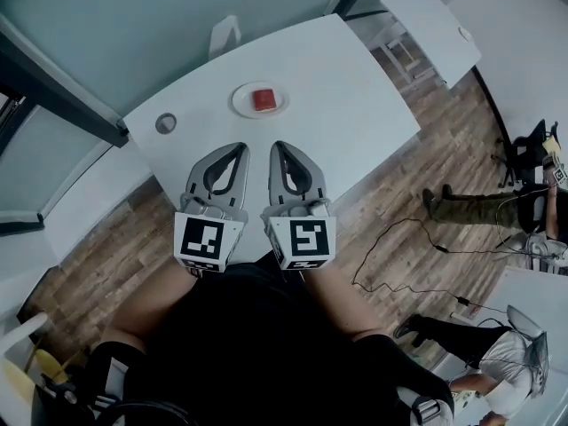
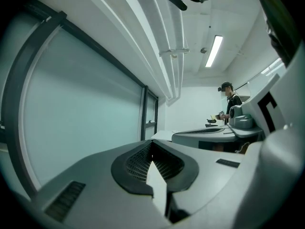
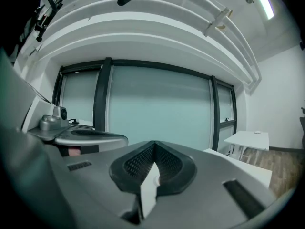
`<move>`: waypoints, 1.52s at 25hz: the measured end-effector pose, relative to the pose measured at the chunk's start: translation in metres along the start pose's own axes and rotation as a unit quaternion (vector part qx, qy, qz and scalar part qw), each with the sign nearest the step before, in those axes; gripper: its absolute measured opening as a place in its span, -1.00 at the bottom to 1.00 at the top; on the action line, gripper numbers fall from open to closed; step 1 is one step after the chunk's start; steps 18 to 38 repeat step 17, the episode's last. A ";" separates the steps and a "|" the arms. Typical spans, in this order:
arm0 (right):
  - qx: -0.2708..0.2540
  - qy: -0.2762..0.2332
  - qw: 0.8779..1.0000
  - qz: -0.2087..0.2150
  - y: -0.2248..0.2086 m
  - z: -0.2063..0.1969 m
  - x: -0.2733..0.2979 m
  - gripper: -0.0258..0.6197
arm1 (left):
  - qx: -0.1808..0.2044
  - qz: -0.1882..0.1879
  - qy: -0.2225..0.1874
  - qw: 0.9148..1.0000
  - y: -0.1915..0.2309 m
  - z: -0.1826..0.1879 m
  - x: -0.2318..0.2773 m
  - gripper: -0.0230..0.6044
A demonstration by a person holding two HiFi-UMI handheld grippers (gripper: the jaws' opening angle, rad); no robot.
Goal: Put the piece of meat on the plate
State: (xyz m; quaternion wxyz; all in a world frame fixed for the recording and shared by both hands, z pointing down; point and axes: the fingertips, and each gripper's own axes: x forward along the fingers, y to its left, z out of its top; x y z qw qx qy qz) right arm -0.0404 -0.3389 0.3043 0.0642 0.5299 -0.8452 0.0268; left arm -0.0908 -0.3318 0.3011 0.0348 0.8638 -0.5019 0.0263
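**Meat, orientation.** The piece of meat (image 1: pixel 264 99) was a red, flat-topped block, approx. square from above. No long axis could be made out at this size. Its edges ran roughly in line w/ the two grippers' pointing direction.

**Meat, position.** It lay on the plate (image 1: pixel 240 106), near the plate's centre. The plate sat on the white table (image 1: pixel 355 105). Ref. the grippers, the meat was beyond both sets of tips, on the far side and well apart from them. It lay about on the centre line between the left gripper (image 1: pixel 240 147) and the right gripper (image 1: pixel 276 146), and touched neither.

**Gripper state.** Left gripper: jaws fully together, nothing between the pads (image 2: pixel 136 165). Right gripper: same, jaws closed tip to tip, pads (image 3: pixel 135 165) empty. The two units were held side by side above the near table edge.

**Materials, shapes.**
- Plate: round, white, smooth, w/ a low rim.
- Table: white, matt, w/ rounded corners.
- Jaw shells: grey moulded plastic, curved.
- Pads: black, ribbed.
- Grey round insert (image 1: pixel 166 122): set in the tabletop, left of the plate.
- Floor (image 1: pixel 417 202): wood-look planks.
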 end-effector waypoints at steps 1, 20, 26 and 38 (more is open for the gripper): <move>-0.003 -0.007 1.000 -0.002 0.000 0.004 -0.004 -0.91 | 0.003 -0.003 -0.003 1.000 -0.003 0.004 -0.002 -0.92; -0.022 -0.031 0.999 -0.022 0.007 0.017 -0.039 -0.91 | 0.021 -0.049 -0.025 0.998 -0.031 0.024 -0.026 -0.92; -0.022 -0.031 0.999 -0.022 0.007 0.017 -0.039 -0.91 | 0.021 -0.049 -0.025 0.998 -0.031 0.024 -0.026 -0.92; -0.022 -0.031 0.999 -0.022 0.007 0.017 -0.039 -0.91 | 0.021 -0.049 -0.025 0.998 -0.031 0.024 -0.026 -0.92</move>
